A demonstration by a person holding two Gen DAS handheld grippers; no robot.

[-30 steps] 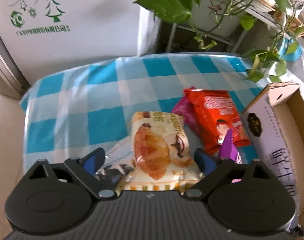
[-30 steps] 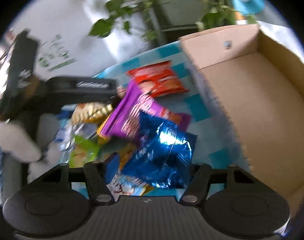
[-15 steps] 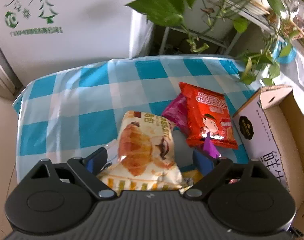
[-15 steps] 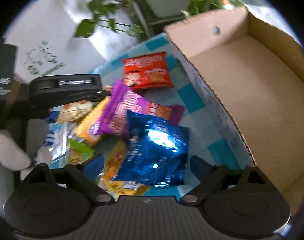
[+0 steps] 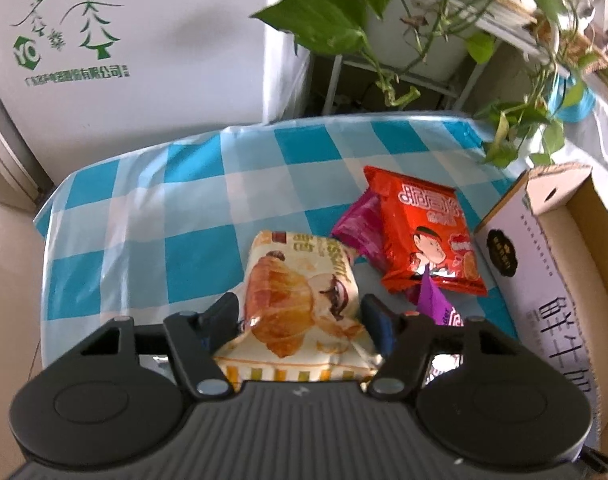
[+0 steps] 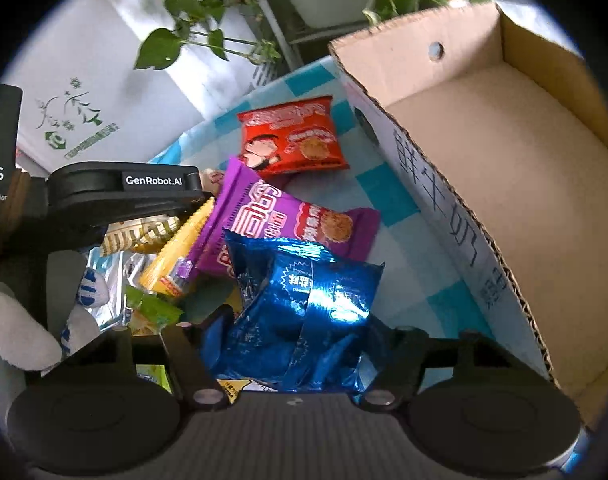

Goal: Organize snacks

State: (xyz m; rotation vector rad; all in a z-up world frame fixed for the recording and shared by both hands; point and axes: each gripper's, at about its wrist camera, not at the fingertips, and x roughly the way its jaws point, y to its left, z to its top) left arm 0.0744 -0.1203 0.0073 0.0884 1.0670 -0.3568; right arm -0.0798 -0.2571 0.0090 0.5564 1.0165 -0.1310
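Left wrist view: left gripper, jaws just closed, pinching the croissant packet on both sides. Red snack packet and purple packet lie loose on the checked tablecloth; cardboard box just beside them.

Right wrist view: right gripper, jaws just closed, squeezing the crinkled blue foil packet. Purple wafer packet, red snack packet and a yellow packet remain on the cloth.

Progress: the box's visible interior is bare. Nothing appears sorted yet; two packets gripped, the rest pending.
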